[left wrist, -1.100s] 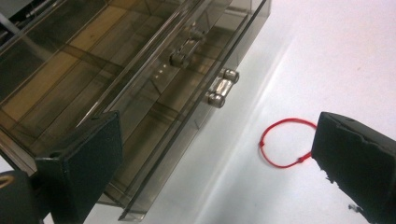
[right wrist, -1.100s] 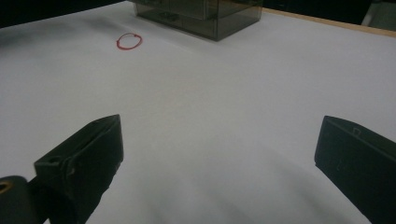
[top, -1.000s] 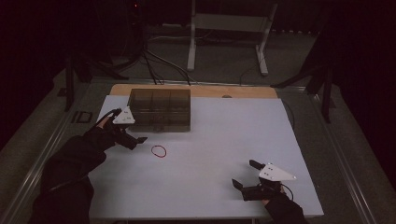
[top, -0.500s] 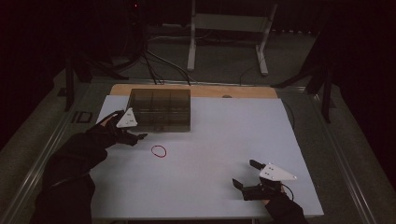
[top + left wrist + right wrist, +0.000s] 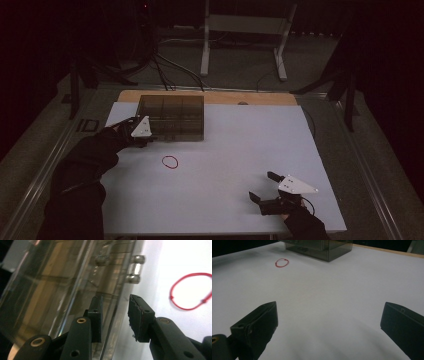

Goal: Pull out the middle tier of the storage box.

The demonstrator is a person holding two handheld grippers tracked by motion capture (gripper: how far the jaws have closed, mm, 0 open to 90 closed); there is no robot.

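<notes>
Overhead, a white, matte worktop point(image 5: 225, 150) with a bare wooden strip along its far edge stands in a dark room, cables and a pale metal frame point(image 5: 245, 30) on the floor behind. One smoky, clear plastic box point(image 5: 172, 117), divided into compartments, sits near the far left corner. One thin red elastic loop point(image 5: 170, 161) lies just before it. Two claws: the left claw point(image 5: 115, 315) has just been closing, its jaws astride the box's front wall, a gap showing; the right claw point(image 5: 264, 187) rests released, well apart.
</notes>
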